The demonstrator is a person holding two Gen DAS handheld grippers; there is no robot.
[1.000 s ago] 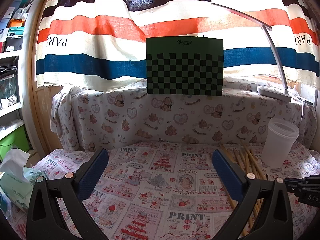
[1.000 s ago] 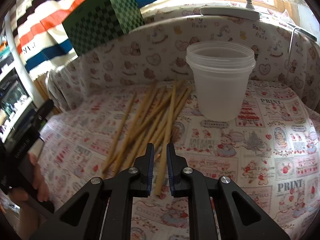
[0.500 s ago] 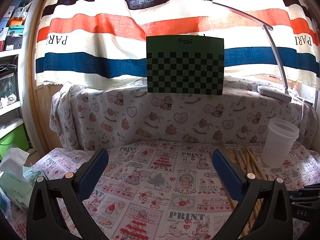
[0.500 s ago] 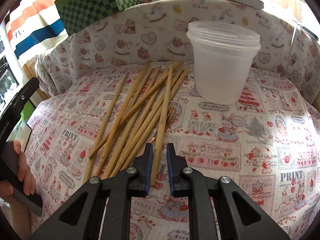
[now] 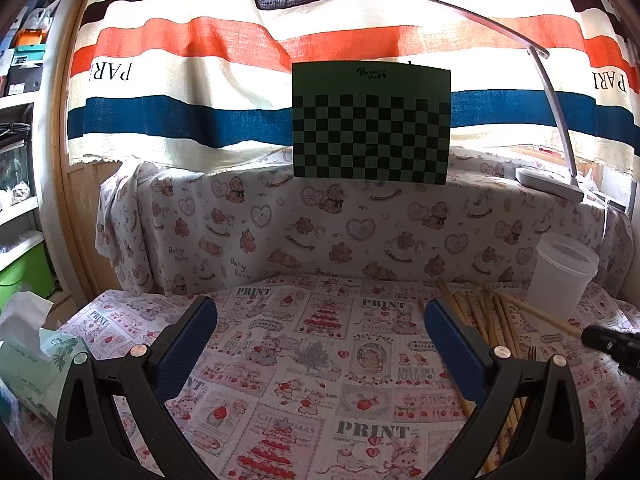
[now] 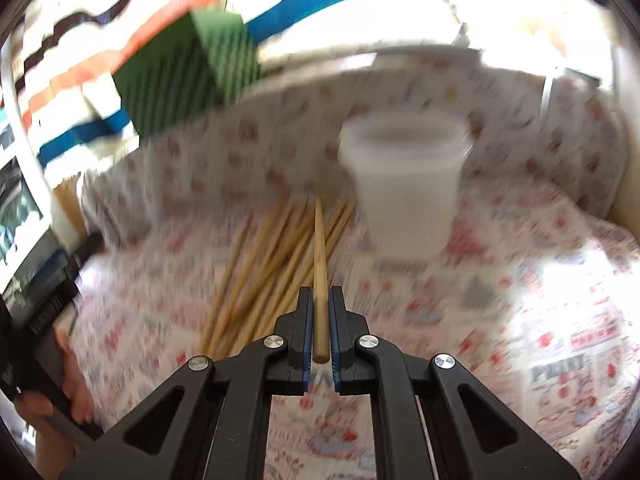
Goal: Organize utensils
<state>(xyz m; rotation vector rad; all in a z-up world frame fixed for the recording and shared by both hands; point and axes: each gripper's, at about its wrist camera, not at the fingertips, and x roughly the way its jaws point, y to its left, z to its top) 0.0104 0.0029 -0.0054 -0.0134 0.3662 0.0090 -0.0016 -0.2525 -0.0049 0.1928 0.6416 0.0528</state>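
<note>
A: So, what are the fingers of the right gripper [image 6: 319, 300] doing?

B: They are closing on one wooden chopstick [image 6: 319, 256], pinching its near end between the blue pads, with the rest of it sticking out forward past the tips.

A: And beyond the tips?

B: The other loose chopsticks [image 6: 264, 268] are lying fanned on the printed tablecloth [image 6: 520, 300], below the held one and slightly left of it. The translucent plastic cup [image 6: 402, 188] is standing upright ahead and to the right of the fingers, though this view is blurring.

A: What about the left gripper [image 5: 320, 320]?

B: Its fingers are standing spread wide, gripping nothing, with only cloth showing between them. The chopsticks are lying just outside its right finger, the cup further right, and a green checkered board [image 5: 370, 122] is facing it from behind.
</note>
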